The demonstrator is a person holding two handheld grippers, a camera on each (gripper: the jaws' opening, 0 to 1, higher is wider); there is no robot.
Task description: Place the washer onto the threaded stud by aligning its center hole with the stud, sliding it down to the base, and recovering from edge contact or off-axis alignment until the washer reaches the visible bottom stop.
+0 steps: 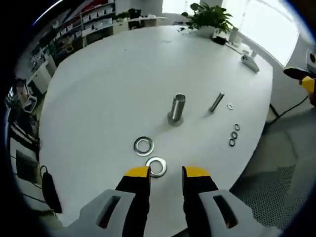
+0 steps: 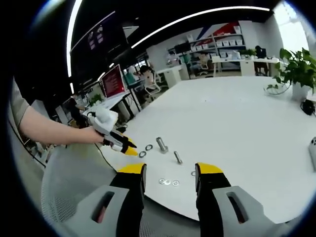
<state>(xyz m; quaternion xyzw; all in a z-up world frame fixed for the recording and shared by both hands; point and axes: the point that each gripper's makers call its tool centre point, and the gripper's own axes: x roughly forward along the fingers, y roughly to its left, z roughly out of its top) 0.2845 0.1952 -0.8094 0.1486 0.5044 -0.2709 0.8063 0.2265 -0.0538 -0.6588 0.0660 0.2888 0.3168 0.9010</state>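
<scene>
The left gripper [image 1: 165, 172] hangs just above the near edge of the white tabletop [image 1: 108, 89], its yellow-tipped fingers [image 1: 137, 173] spread apart and holding nothing. Between and just past the fingertips lies 1 large washer [image 1: 156, 166] flat on the tabletop, and a second large washer [image 1: 143, 145] lies just beyond it, the 2 nearly touching. Farther in stands the threaded stud [image 1: 177, 109], upright on its base, bare of any washer. A loose bolt [image 1: 216, 102] lies beside it toward the right edge, with 1 tiny washer [image 1: 230, 106] next to it and 3 small washers [image 1: 234, 135] in a row near that edge. A potted plant [image 1: 210, 19] sits at the far edge.

The right gripper [image 2: 170, 170] is held off the tabletop's edge, over the floor, fingers wide apart and empty. In its view a person's hand [image 2: 94, 133] carries the left gripper toward the stud.
</scene>
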